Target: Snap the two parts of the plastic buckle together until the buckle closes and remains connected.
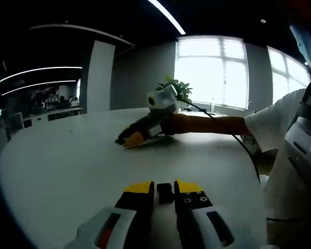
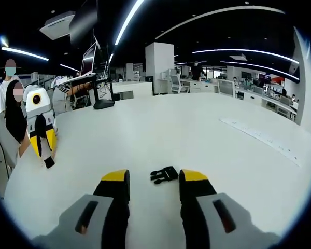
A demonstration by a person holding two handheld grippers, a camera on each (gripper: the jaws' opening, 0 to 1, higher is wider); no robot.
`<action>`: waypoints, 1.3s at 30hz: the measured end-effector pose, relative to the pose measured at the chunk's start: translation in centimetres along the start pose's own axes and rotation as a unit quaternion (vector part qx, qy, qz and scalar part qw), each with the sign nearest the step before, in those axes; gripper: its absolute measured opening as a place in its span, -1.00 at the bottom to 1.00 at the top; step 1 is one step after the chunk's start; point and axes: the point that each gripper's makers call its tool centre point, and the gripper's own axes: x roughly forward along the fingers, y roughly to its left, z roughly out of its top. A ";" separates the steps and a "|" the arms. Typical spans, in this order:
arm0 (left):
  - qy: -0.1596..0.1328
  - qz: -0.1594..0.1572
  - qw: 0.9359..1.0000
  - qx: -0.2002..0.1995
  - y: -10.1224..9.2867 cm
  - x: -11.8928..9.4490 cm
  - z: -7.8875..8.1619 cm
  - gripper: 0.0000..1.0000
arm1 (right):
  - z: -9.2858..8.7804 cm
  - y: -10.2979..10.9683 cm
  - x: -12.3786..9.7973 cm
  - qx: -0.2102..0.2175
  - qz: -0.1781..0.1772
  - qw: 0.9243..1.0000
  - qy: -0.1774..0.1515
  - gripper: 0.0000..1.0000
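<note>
– Where's each buckle half?
– One clamped in your left gripper [image 1: 165, 190] jaws. The other [image 2: 164, 175] lies on the counter [image 2: 197, 129], just ahead between your right gripper [image 2: 154, 181] jaws, standing apart, long axis crosswise.

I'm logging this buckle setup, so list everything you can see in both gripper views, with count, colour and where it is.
buckle part: one, black, on the table between the left gripper's jaws, contact unclear
pronged buckle part: one, black, on the table between the right gripper's open jaws, touching neither
table: one, white, large, rounded edge, under both parts
plant: one, green, at the table's far side by the window
monitor: one, dark, on a stand at the table's far edge
sheet: one, pale, long, flat on the table to the right
left gripper: one, black jaws with yellow tips, low on the table
right gripper: one, black jaws with yellow tips, low on the table
person's arm: one, reaching across the table behind the right gripper
</note>
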 end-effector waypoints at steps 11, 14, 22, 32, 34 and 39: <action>-0.006 -0.003 1.000 -0.002 -0.1 -0.1 0.2 -0.70 | -0.1 -0.1 0.1 -0.001 -0.001 1.000 0.005 -0.43; -0.006 -0.003 1.000 -0.003 -0.1 -0.1 0.2 -0.70 | 0.0 -0.1 0.2 0.001 0.000 1.000 0.005 -0.49; -0.010 -0.001 1.000 -0.005 0.0 -0.3 0.4 -0.71 | -0.1 -0.2 0.0 -0.001 -0.003 1.000 0.003 -0.61; -0.012 0.000 1.000 -0.007 0.1 -0.4 0.4 -0.71 | -0.1 -0.1 -0.8 0.015 -0.009 1.000 -0.002 -0.62; -0.014 0.000 1.000 -0.007 0.1 -0.4 0.4 -0.71 | 0.0 0.2 -1.2 0.020 -0.010 1.000 -0.005 -0.62; -0.015 0.003 1.000 -0.008 0.2 -0.4 0.4 -0.71 | 0.1 1.4 -2.3 0.021 -0.008 1.000 -0.014 -0.62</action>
